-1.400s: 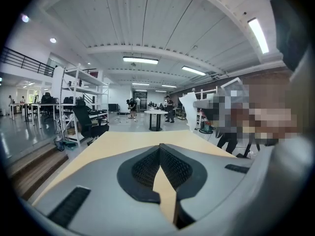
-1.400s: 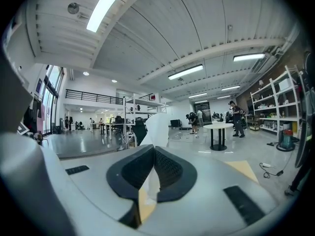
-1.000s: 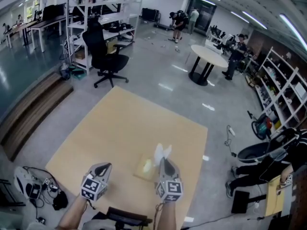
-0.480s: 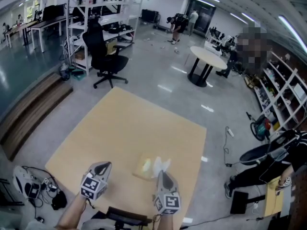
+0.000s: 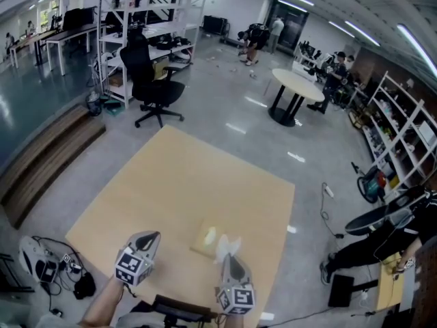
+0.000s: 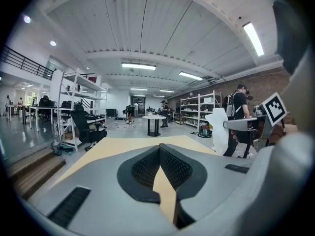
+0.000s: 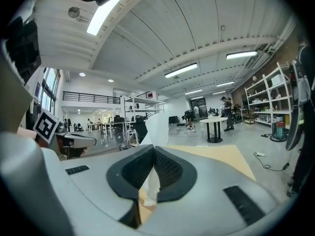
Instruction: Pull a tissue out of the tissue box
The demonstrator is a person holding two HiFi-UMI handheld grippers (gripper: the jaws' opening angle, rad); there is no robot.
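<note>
The left gripper (image 5: 145, 237) hovers over the near part of the tabletop (image 5: 171, 183), well to the left of the tissue box (image 5: 203, 240). Its fingers (image 6: 142, 168) are together at the tips with nothing between them, only bare wood showing in the notch behind.

The tissue box lies flat near the tabletop's near edge, between the two grippers and closer to the right one. A little white shows at its slot.

The tissue (image 5: 227, 245) stands just right of the box, rising as a crumpled white sheet from the tip of the right gripper (image 5: 229, 257). In the right gripper view the fingers (image 7: 170, 168) are clamped on it: a strip of paper runs down between the pads and the loose bulk stands up beyond them. The box lies ahead and slightly left of these fingers, so the pull runs away from it, back toward the person. The right gripper is clearly the one doing the work. Whether the sheet's tail has fully cleared the slot I cannot tell.

Against the earlier head views, the right gripper has drawn back toward the near edge and sits lower in the picture, and the tissue has come along with it, away from above the box. The left gripper and the box keep their places.
</note>
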